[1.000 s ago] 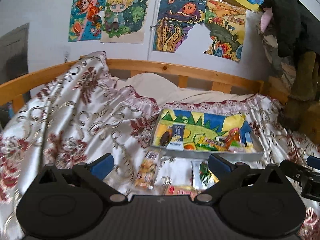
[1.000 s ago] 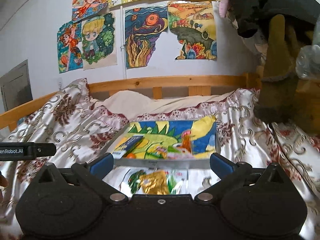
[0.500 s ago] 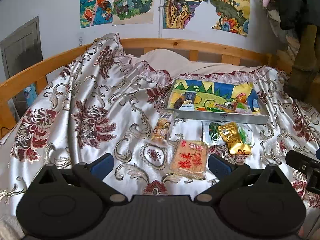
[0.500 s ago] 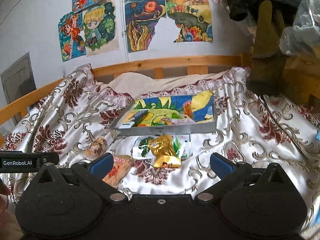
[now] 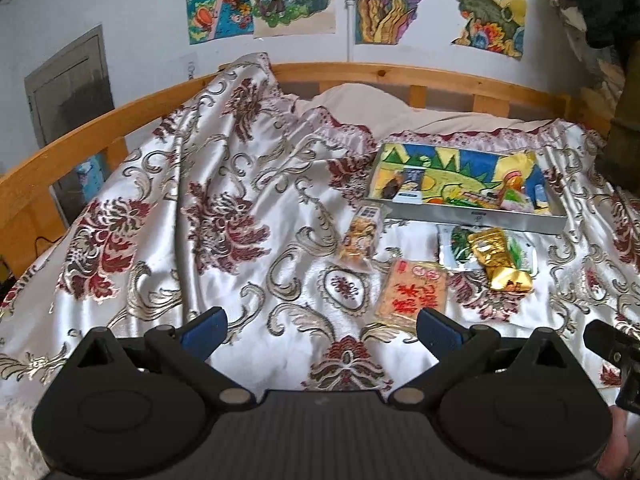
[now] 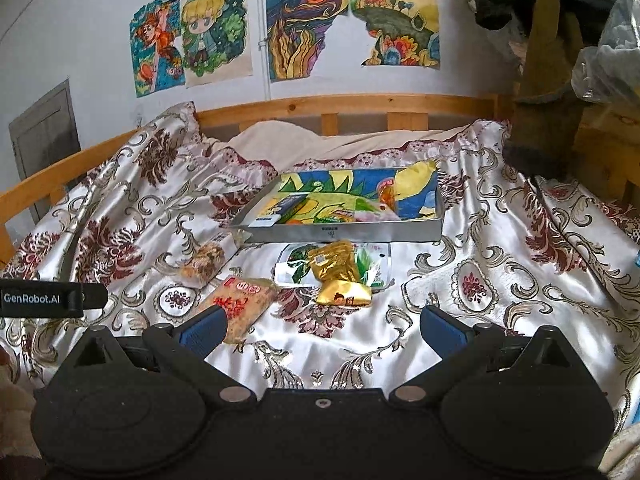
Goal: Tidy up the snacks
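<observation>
A shallow metal tray (image 5: 472,216) (image 6: 344,234) with a colourful lining lies on the bed and holds several snack packets. In front of it lie loose snacks: a clear packet of brown pieces (image 5: 358,236) (image 6: 202,260), a flat orange packet with red writing (image 5: 412,296) (image 6: 240,304), a gold packet (image 5: 500,264) (image 6: 338,274) on top of a white and green packet (image 5: 456,250) (image 6: 292,266). My left gripper (image 5: 320,330) is open and empty, above the quilt short of the snacks. My right gripper (image 6: 322,330) is open and empty, just short of the gold packet.
A floral satin quilt (image 5: 224,216) covers the bed. A wooden bed rail (image 5: 360,72) runs behind and to the left. Clothes and bags (image 6: 552,80) hang at the right. Drawings (image 6: 304,24) are on the wall.
Both grippers have pulled back and tilted down; the loose snacks in front of the tray have come into full view. Both stay open.
</observation>
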Demonstrator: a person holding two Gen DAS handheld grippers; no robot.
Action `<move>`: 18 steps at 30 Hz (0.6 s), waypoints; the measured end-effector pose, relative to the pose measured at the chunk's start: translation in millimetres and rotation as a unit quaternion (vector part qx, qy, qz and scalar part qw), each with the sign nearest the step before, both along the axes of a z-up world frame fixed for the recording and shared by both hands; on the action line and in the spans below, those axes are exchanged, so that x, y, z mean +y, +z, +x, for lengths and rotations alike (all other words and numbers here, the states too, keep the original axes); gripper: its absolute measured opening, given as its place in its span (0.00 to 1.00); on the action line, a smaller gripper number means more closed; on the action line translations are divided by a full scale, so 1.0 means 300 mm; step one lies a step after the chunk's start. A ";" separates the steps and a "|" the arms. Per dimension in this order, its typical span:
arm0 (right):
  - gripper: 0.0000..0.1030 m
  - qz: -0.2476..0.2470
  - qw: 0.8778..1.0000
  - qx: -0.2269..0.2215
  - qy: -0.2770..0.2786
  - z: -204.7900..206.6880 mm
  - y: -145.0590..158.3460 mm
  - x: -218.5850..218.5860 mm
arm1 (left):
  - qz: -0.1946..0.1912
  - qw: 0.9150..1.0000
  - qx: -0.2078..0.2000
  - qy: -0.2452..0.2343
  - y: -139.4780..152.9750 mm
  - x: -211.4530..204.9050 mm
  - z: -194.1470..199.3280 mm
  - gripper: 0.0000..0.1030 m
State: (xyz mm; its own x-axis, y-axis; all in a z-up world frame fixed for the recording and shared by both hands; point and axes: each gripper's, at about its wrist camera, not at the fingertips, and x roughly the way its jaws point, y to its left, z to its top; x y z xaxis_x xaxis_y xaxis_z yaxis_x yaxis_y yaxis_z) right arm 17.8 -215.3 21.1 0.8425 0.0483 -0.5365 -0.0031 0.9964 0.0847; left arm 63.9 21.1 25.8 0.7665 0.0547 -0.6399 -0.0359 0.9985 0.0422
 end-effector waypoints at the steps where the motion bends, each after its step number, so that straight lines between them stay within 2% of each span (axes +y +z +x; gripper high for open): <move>1: 0.99 0.000 1.000 0.002 0.003 0.001 -0.002 0.004 | 0.000 1.000 0.001 0.002 0.000 0.002 0.001 1.00; 7: 0.99 -0.003 1.000 0.011 0.017 0.011 -0.012 0.019 | -0.005 1.000 0.020 0.015 -0.004 0.024 0.027 1.00; 18: 0.99 0.016 0.999 0.037 0.036 0.065 -0.045 0.045 | -0.048 0.997 0.062 -0.007 -0.020 0.047 0.116 0.99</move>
State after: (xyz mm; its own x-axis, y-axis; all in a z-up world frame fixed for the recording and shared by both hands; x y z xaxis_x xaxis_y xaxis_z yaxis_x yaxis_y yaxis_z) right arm 37.3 -201.6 7.4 0.7940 0.1254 -0.5948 -0.0677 0.9906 0.1185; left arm 98.8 35.3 19.9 0.6809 -0.0209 -0.7321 -0.0225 0.9985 -0.0495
